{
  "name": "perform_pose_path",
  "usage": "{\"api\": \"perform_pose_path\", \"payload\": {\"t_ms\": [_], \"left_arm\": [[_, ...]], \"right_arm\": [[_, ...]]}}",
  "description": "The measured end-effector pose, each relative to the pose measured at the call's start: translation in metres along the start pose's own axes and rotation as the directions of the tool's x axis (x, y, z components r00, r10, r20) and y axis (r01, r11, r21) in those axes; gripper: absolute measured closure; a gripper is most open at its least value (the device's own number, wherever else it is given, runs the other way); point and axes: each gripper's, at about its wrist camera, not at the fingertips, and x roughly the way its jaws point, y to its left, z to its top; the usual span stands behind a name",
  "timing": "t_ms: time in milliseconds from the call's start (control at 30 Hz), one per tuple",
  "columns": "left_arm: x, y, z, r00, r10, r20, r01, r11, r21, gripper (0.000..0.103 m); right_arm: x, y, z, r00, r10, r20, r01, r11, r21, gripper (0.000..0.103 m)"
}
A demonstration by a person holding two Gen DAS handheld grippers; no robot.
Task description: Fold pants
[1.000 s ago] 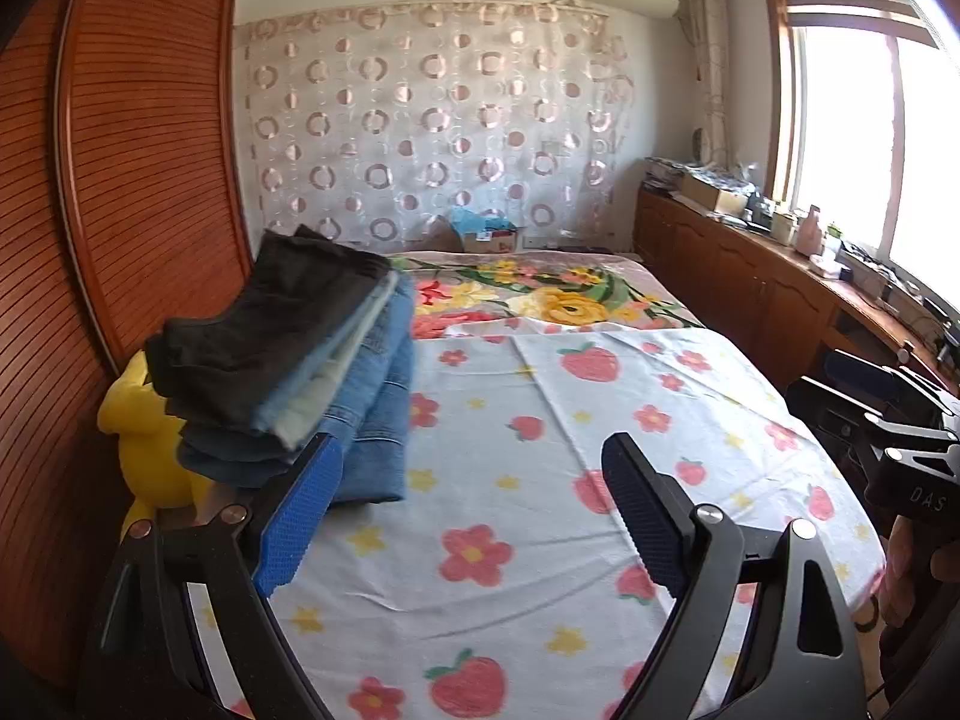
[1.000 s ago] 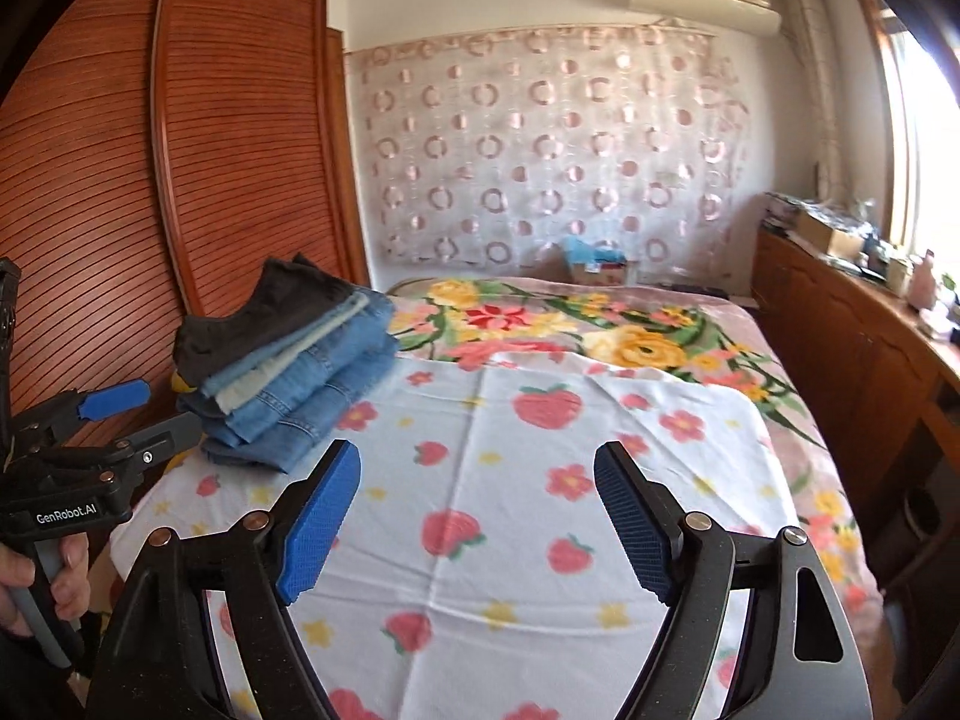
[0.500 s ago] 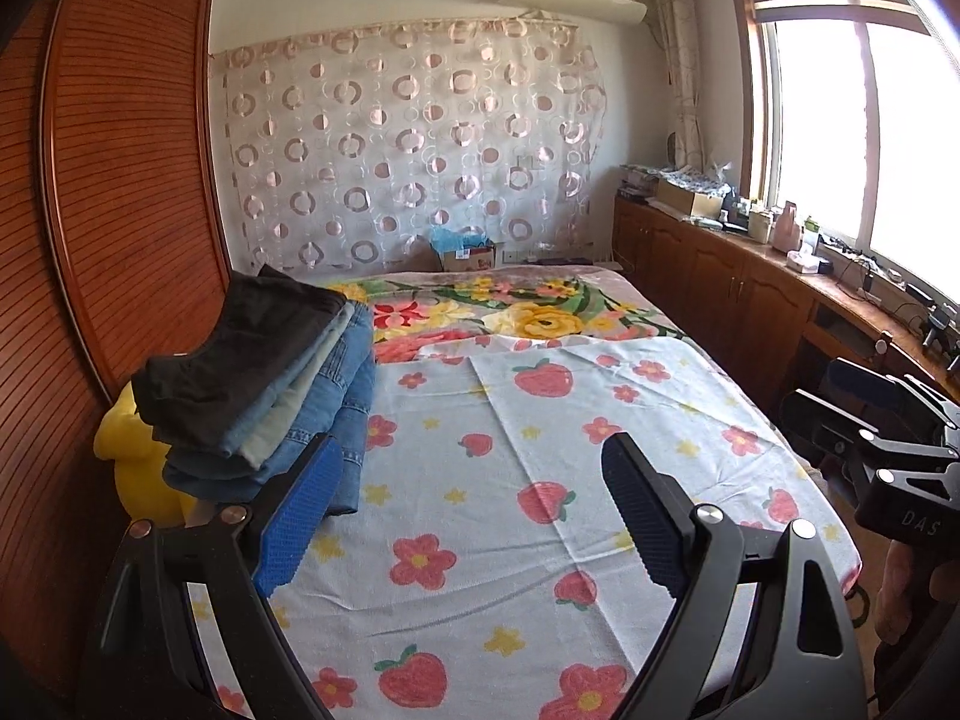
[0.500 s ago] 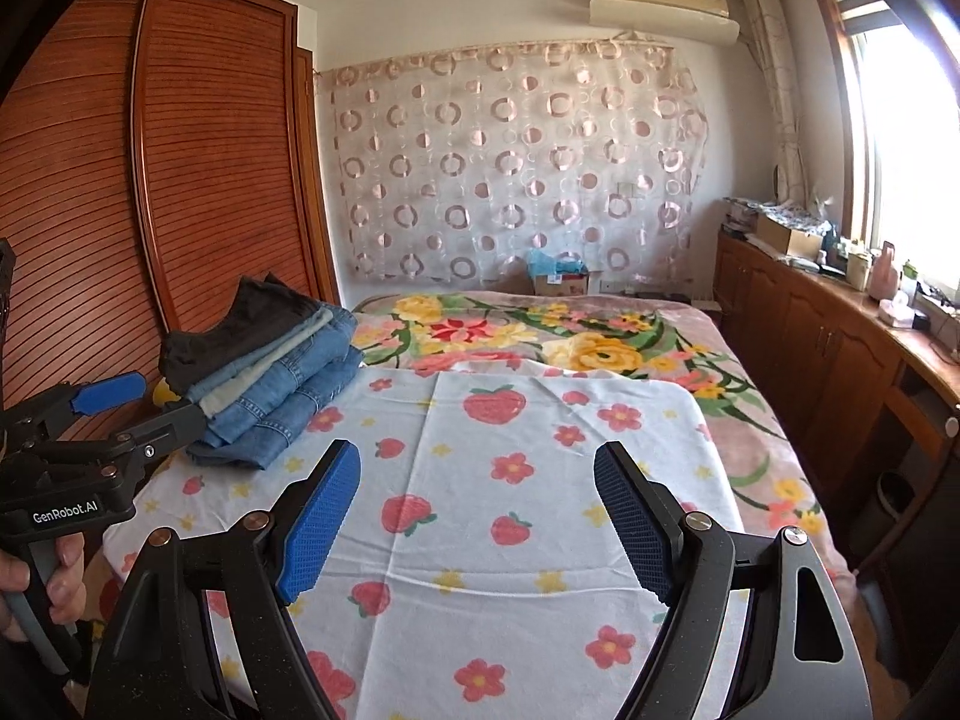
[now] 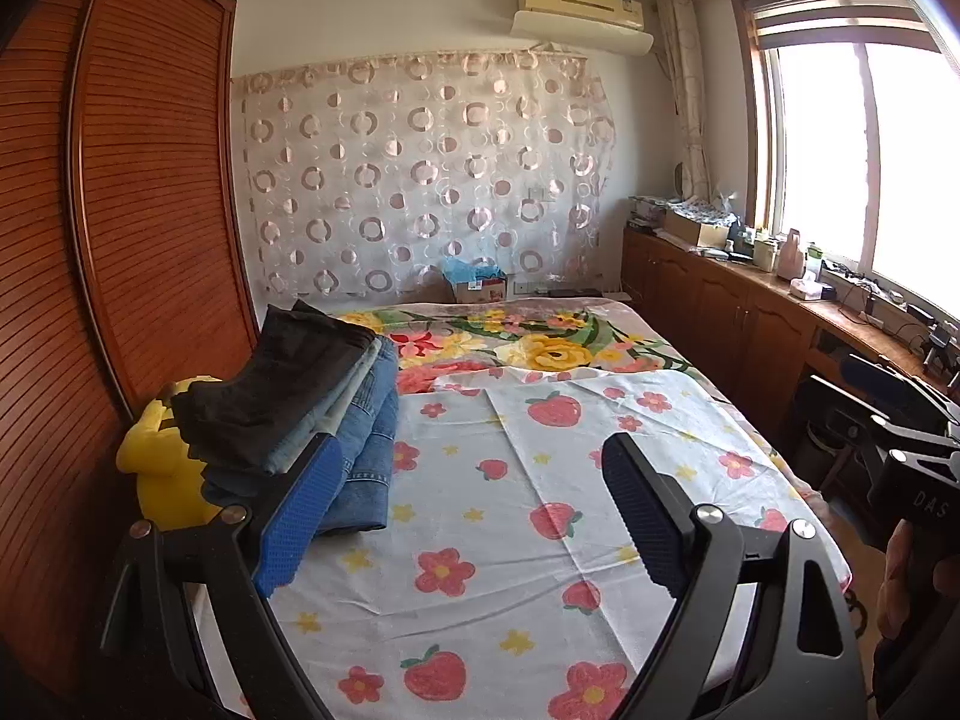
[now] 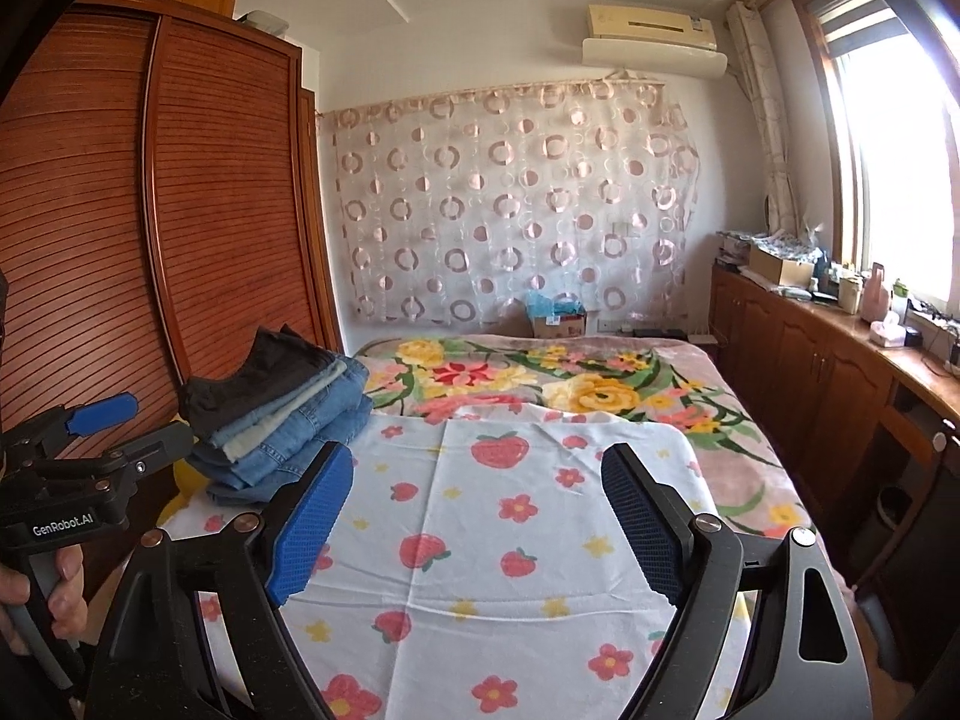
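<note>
While stacked: folded pants (image 5: 288, 402), prob. five.

Left gripper (image 5: 474, 516): your jaws stand wide apart, with nothing between the blue pads.
Stack of folded pants (image 5: 300, 414): it sits at the bed's left edge, black pair on top, denim under it.
Strawberry sheet (image 5: 510, 528): it lies flat over the floral blanket (image 5: 540, 342).
Yellow plush toy (image 5: 162, 468): you see it beside the stack, against the wardrobe (image 5: 120, 228).
Right gripper (image 5: 900, 420): at the right edge, your hand (image 5: 897, 582) on its handle.
</note>
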Motion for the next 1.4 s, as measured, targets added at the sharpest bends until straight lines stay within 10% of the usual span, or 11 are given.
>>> {"api": "perform_pose_path", "payload": {"t_ms": [1400], "left_arm": [[-0.0046, 0.0013, -0.0031, 1.0, 0.003, 0.007, -0.003, 1.0, -0.002, 0.014]], "right_arm": [[-0.0027, -0.0009, -0.0034, 1.0, -0.013, 0.0, 0.013, 1.0, -0.005, 0.014]]}}
